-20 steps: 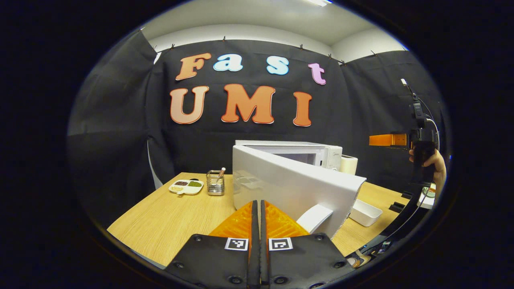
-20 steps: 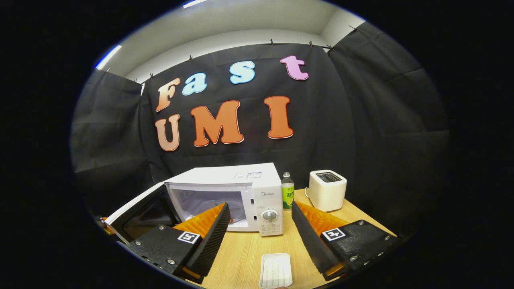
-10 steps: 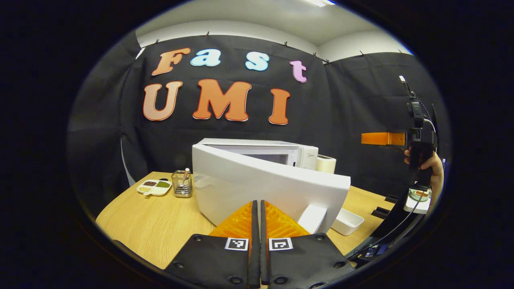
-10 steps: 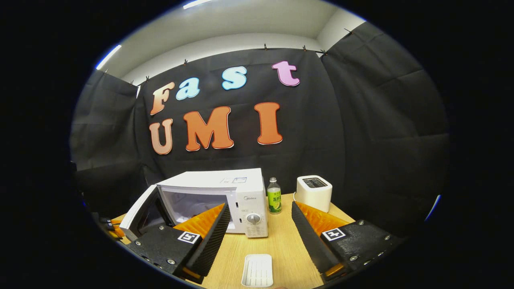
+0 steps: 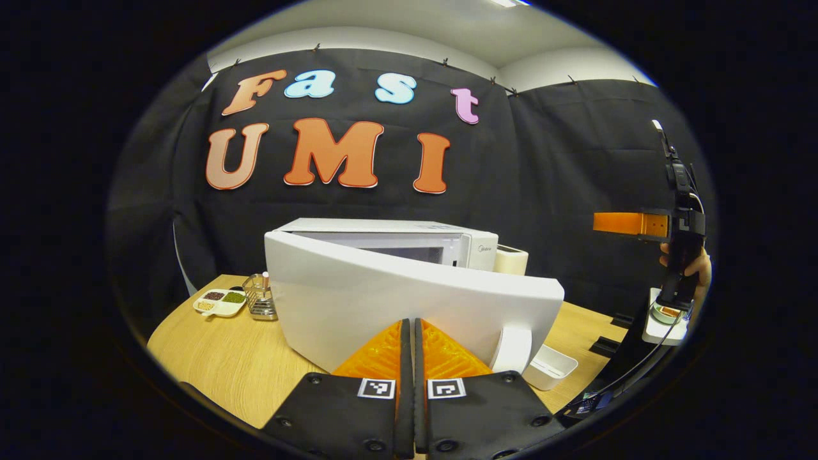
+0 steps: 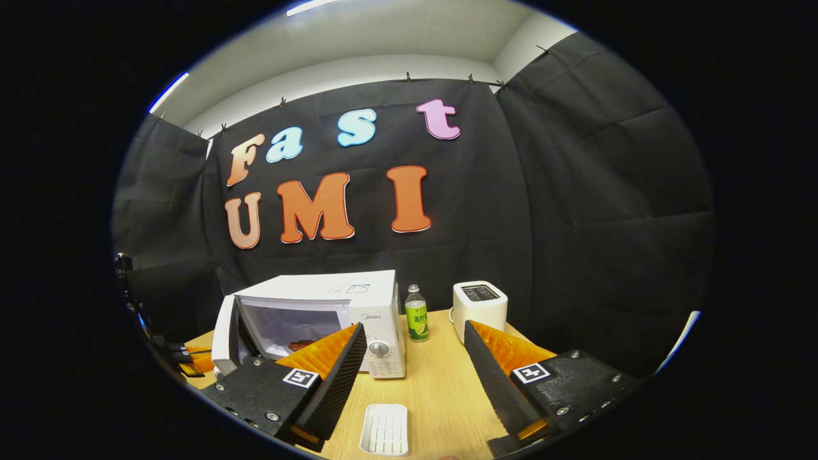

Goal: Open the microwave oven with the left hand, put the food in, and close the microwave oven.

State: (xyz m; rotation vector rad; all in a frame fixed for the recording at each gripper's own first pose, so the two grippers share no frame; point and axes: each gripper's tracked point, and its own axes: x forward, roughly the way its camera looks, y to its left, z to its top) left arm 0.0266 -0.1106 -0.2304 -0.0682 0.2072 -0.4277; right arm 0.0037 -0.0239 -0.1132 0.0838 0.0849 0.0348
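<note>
My left hand-held gripper (image 5: 414,338) has its two fingers pressed together with nothing between them, its tips right at the outer face of the microwave door (image 5: 409,300); I cannot tell whether they touch it. The door stands part-way open, swung out from the white microwave (image 5: 383,233), which sits on the wooden desk (image 5: 217,351). The door handle (image 5: 511,350) shows just to the right of my fingers.

My right hand-held gripper (image 6: 414,358) is spread wide and holds nothing. In the left gripper view it shows far off at the right edge, raised above the desk, with my hand (image 5: 693,271) around its grip. Through its own view I see the microwave (image 6: 319,313) from the front, and inside the cavity lies something orange-red (the food (image 6: 305,345), as far as I can make out, though it is small and dim). A white tray (image 6: 385,429) lies on the desk between the spread fingers. Right of the microwave stand a green-labelled bottle (image 6: 416,313) and a white toaster (image 6: 479,303). At the desk's far left sit a divided dish (image 5: 219,302) and a wire holder (image 5: 259,305).
</note>
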